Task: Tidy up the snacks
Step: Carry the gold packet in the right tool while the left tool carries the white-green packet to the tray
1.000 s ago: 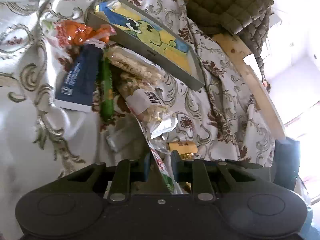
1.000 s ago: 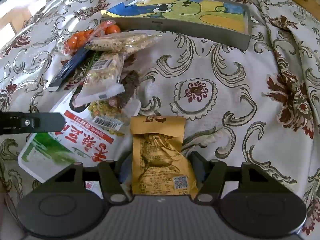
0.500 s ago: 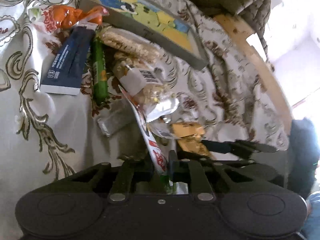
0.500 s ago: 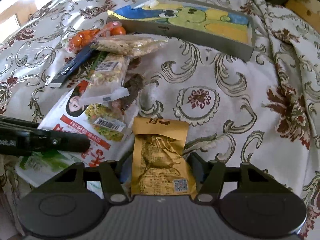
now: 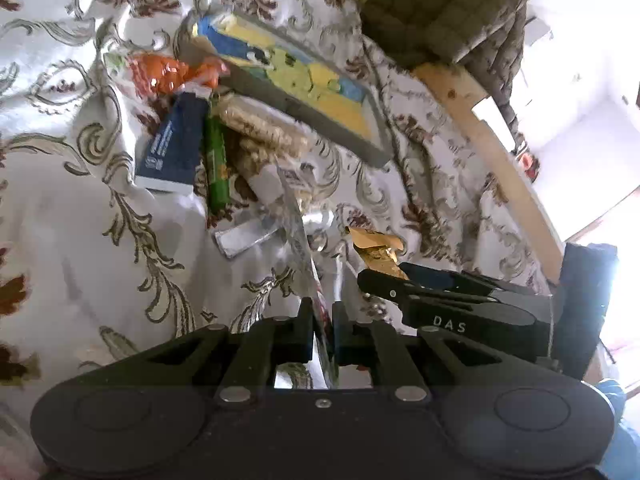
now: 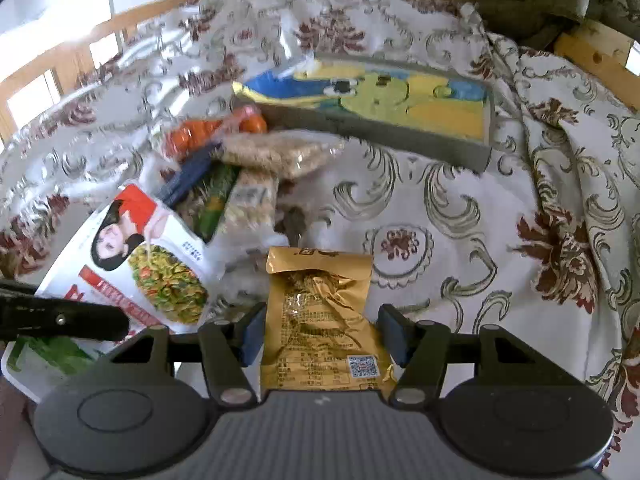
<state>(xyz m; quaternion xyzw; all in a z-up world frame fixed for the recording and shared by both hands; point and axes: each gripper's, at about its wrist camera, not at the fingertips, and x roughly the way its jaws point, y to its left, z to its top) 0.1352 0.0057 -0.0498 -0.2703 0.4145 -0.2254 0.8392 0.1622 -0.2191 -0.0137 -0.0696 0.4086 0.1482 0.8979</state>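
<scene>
Our left tool (image 5: 322, 312) is closed almost completely. It pinches the near edge of the big white snack bag (image 6: 152, 264), the one printed with a person and a plate of noodles. Its jaws have just been closing, with that bag between them. From the left wrist view the bag stands edge-on, running up toward 12 o'clock from the jaws. From the right wrist view the bag spreads out at 9 o'clock, with the left tool's dark finger lying across its lower corner.

Our right tool (image 6: 320, 328) stands about half spread. Its two pads press the sides of the gold foil packet (image 6: 316, 304), which sticks out forward toward 12 o'clock. In the left wrist view that packet shows at the right tool's tip, at about 1 o'clock from our left jaws.

The remaining snacks lie heaped on the patterned cloth (image 6: 440, 240), at about 11 o'clock from the gold packet:
- an orange pack (image 6: 200, 136)
- a dark blue pack (image 6: 188, 172)
- a green pack (image 5: 216, 168)
- a clear bag of pale puffed pieces (image 6: 276, 152)

The orange pack and the clear bag lie just beside the near wall of the grey tray (image 6: 380, 132). The tray has a cartoon picture on its floor and sits at 12 o'clock; we see nothing in it. An olive quilted jacket (image 5: 448, 8) lies beyond, at 1 o'clock.
</scene>
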